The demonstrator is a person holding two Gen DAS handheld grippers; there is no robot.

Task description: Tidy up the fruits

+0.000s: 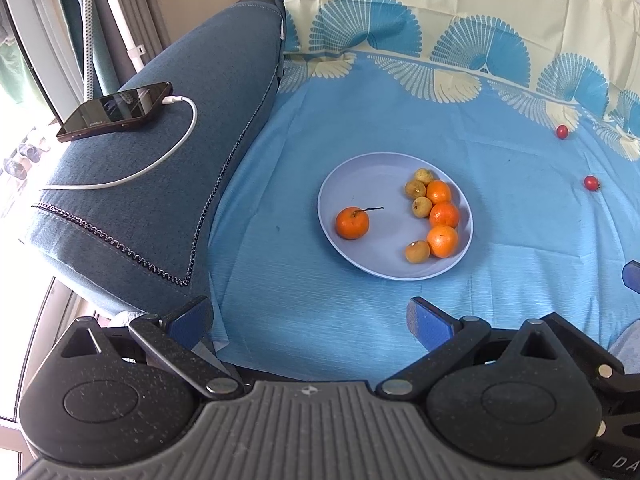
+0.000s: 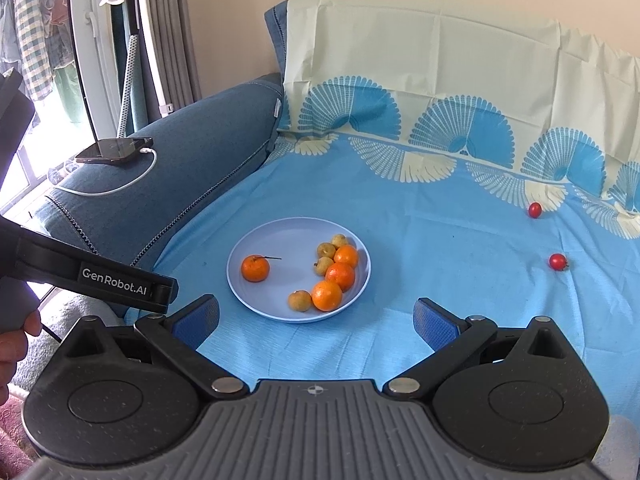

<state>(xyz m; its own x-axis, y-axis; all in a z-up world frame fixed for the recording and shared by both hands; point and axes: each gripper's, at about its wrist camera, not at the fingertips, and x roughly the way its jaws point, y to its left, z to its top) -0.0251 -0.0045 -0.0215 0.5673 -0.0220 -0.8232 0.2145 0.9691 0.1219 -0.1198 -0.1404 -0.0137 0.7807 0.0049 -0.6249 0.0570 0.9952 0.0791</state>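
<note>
A pale blue plate (image 1: pixel 348 184) is sitting on a blue patterned cloth (image 1: pixel 520 240), holding four oranges and four small yellow-brown fruits. One orange with a stem (image 1: pixel 352 223) is lying alone on the plate's left side; the other three oranges (image 1: pixel 444 215) are lining its right side, with the yellow-brown fruits (image 1: pixel 418 251) touching them. Two small red fruits are resting on the cloth well to the right of the plate, one far (image 1: pixel 562 131), one nearer (image 1: pixel 591 182). The left gripper (image 1: pixel 310 320) and right gripper (image 2: pixel 316 318) are both hovering near the plate's near edge, fingers spread wide, gripping nothing. A phone (image 1: pixel 116 110) with a white cable (image 1: pixel 160 160) is lying on the blue armrest (image 1: pixel 160 220) at left
</note>
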